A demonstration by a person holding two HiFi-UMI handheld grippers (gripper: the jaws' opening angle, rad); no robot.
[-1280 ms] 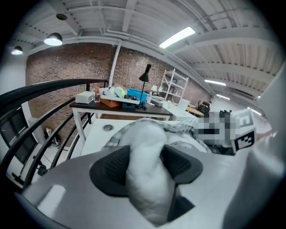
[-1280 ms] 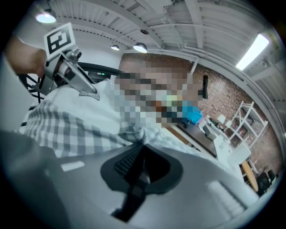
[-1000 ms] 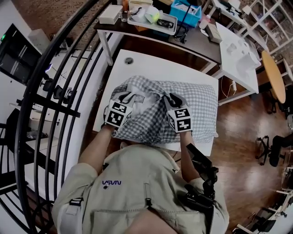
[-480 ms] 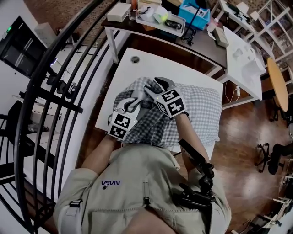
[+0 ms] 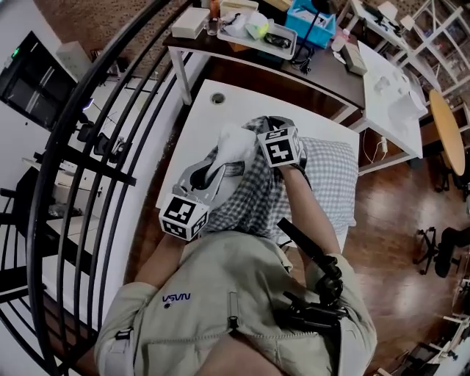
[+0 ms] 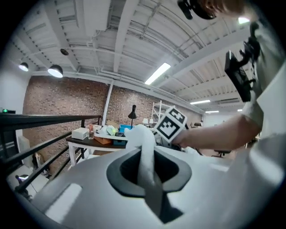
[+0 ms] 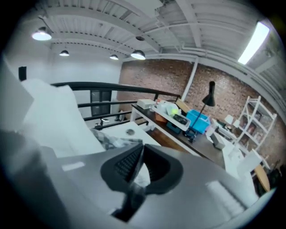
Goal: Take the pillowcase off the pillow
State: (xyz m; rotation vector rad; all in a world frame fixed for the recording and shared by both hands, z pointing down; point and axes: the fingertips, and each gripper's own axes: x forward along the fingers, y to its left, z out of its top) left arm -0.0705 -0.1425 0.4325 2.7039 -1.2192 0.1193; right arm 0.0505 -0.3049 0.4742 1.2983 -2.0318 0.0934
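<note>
A grey-checked pillowcase [image 5: 330, 176] lies on the white table [image 5: 220, 110], with the white pillow [image 5: 233, 141] bulging out of its left end. My left gripper [image 5: 225, 163] is raised and shut on a corner of the pillow [image 6: 142, 138]; its jaws have just tightened a little on it. My right gripper [image 5: 259, 127] sits just right of the bared pillow, at the pillowcase's opening. Its jaws have just closed, and a thin fold of checked cloth [image 7: 111, 142] runs into them at the right gripper [image 7: 136, 167]. The left gripper [image 6: 146, 156] has white fabric standing up between its jaws.
A dark desk behind the table carries a tray [image 5: 257, 29] and a blue bin [image 5: 312, 18]. A black railing [image 5: 88, 125] runs along the left. A second white table [image 5: 385, 88] and a round wooden top [image 5: 448, 132] stand to the right over wooden floor.
The left gripper has risen and drawn back toward the person, pulling white pillow out. The right gripper crossed from the near right to the opening at the far left and shut there.
</note>
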